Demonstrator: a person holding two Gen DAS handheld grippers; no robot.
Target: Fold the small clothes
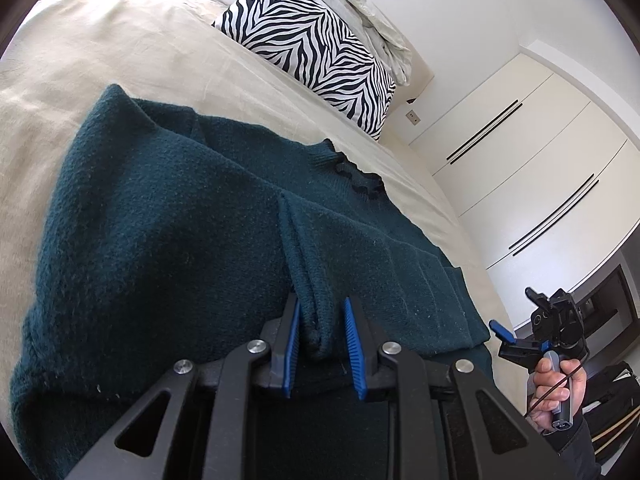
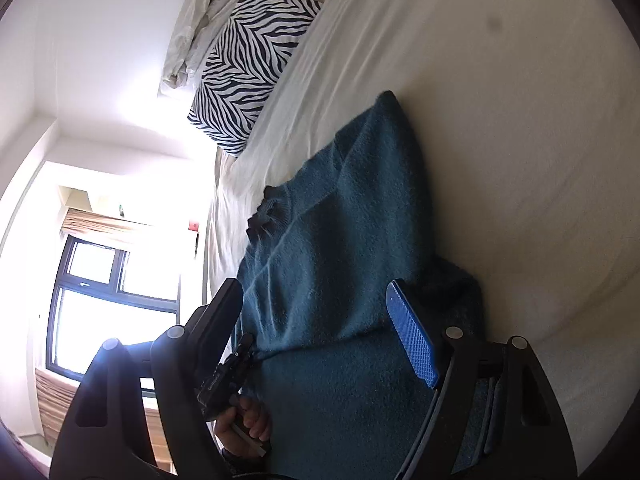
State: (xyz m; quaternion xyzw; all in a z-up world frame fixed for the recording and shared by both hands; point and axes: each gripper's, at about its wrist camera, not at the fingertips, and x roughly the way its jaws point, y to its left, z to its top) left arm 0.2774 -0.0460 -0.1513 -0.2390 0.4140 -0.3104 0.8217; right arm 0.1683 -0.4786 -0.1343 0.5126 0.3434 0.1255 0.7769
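A dark teal knitted sweater lies on the cream bed sheet, neck ruffle toward the pillow. My left gripper pinches a raised ridge of the sweater's cloth between its blue pads. The right gripper shows in the left wrist view, held in a hand off the bed's edge, jaws apart. In the right wrist view my right gripper is open and empty above the sweater. The left gripper shows there at the sweater's near edge.
A zebra-print pillow and crumpled white bedding lie at the head of the bed. White wardrobe doors stand beside the bed. A bright window shows in the right wrist view.
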